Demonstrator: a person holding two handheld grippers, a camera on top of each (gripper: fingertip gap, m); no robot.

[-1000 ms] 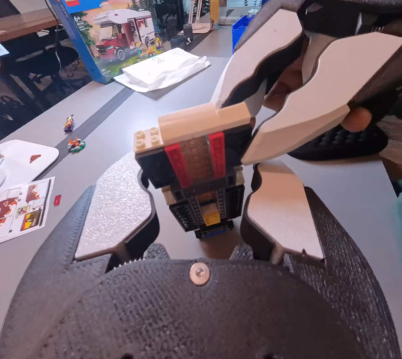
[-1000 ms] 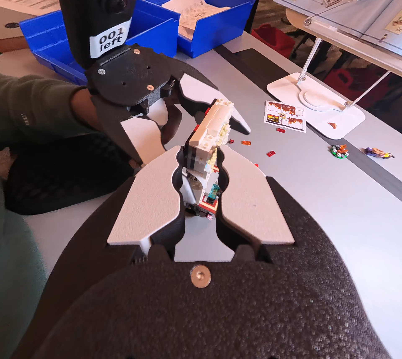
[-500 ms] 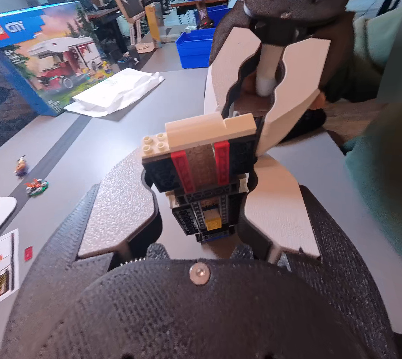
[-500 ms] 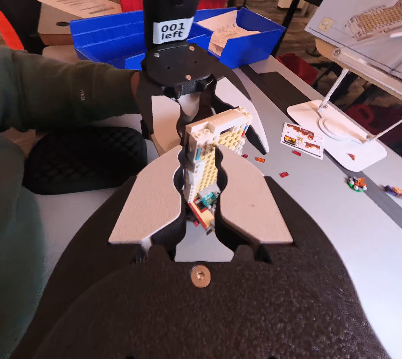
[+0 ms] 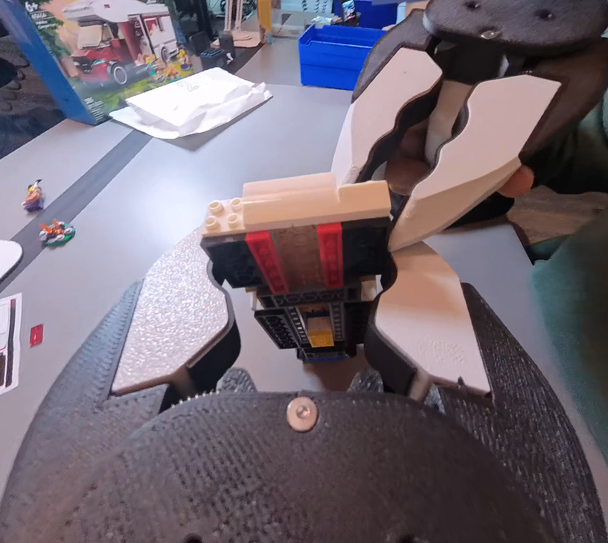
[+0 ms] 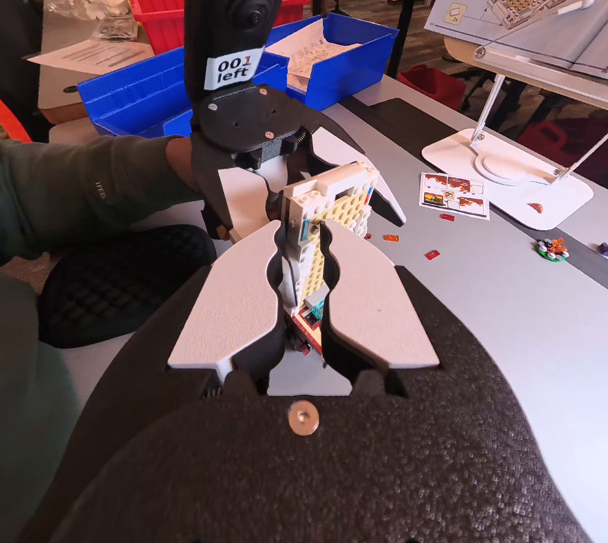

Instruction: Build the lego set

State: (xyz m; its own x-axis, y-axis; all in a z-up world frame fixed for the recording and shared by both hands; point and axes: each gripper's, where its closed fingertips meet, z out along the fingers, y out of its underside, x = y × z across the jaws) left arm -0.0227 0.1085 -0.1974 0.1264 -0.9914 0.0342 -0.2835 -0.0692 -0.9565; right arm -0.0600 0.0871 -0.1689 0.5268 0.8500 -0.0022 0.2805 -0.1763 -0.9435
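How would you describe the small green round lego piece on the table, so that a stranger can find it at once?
Start at the white stand base on the grey table. Go toward the camera along the dark strip; the round piece lies on that strip. It is a green disc with orange flames on top, unlike the flat red tiles nearby.

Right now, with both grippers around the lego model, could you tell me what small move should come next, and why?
Probably keep the right gripper shut on the lego model and ease the left gripper away. The model stands on edge above the table, and only the right one visibly clamps it; the left one sits wide around it.
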